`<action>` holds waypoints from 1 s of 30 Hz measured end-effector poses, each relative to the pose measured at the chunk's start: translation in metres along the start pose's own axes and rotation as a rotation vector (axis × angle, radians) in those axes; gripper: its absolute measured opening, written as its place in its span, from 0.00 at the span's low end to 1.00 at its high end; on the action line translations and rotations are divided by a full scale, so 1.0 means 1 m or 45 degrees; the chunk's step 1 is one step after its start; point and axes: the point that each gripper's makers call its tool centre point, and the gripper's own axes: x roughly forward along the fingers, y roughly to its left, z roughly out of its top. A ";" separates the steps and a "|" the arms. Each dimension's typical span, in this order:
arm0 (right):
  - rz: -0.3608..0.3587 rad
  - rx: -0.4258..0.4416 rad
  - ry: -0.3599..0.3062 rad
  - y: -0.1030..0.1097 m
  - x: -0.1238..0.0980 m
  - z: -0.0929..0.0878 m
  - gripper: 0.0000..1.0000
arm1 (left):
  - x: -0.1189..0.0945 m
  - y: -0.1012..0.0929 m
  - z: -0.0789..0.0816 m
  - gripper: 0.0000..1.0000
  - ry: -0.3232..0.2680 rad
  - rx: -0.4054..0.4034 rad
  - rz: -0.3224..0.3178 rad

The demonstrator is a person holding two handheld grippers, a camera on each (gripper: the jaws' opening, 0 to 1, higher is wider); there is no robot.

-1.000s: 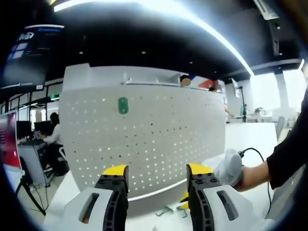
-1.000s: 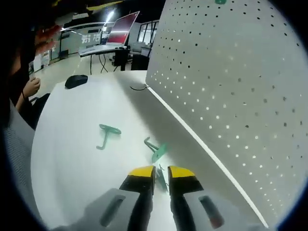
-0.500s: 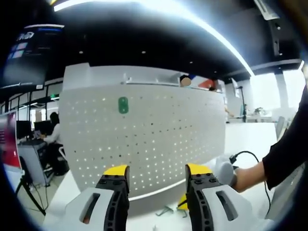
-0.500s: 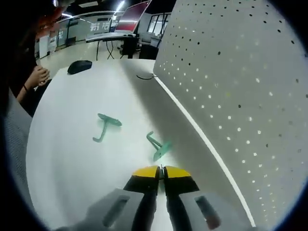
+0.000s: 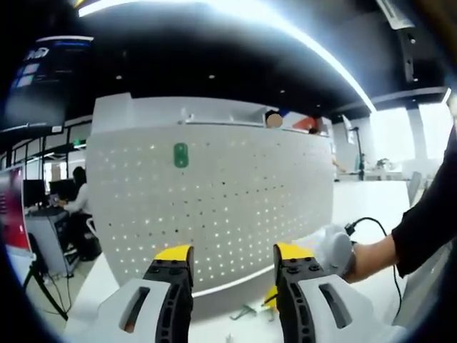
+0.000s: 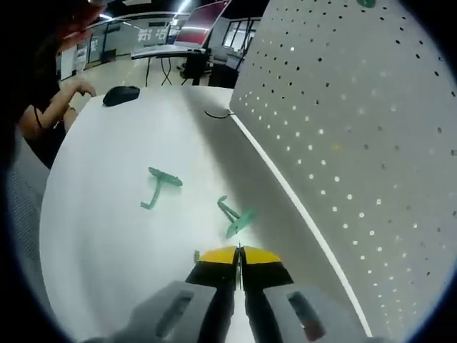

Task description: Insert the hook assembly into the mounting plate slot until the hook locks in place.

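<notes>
The white perforated mounting plate (image 5: 214, 200) stands upright on the white table (image 6: 107, 236), and a green hook piece (image 5: 181, 155) sits in it high on the left. My left gripper (image 5: 232, 261) is open in the air, facing the plate with nothing between its jaws. My right gripper (image 6: 239, 254) is low over the table beside the plate (image 6: 357, 128). Its jaws are shut on a thin green hook, of which only a sliver shows. Two more green hooks, one (image 6: 161, 187) and the other (image 6: 232, 214), lie loose ahead of it.
A black mouse (image 6: 121, 95) and a cable (image 6: 214, 113) lie at the table's far end. A person's hand (image 6: 75, 89) reaches in at the left edge. Desks and monitors stand beyond. A sleeve and hand (image 5: 400, 246) hold the right gripper.
My right gripper's jaws have closed from a narrow gap around the green hook between them. The left gripper has stayed open and nearly still.
</notes>
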 end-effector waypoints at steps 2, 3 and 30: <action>-0.014 0.040 -0.032 -0.003 -0.008 0.005 0.00 | 0.000 -0.001 -0.001 0.45 0.003 0.001 -0.003; -0.019 0.056 -0.047 -0.004 -0.010 0.007 0.00 | 0.000 -0.001 -0.001 0.45 0.005 0.001 -0.004; -0.082 0.491 -0.550 -0.018 -0.127 0.097 0.00 | 0.005 -0.026 -0.013 0.43 0.069 0.088 -0.098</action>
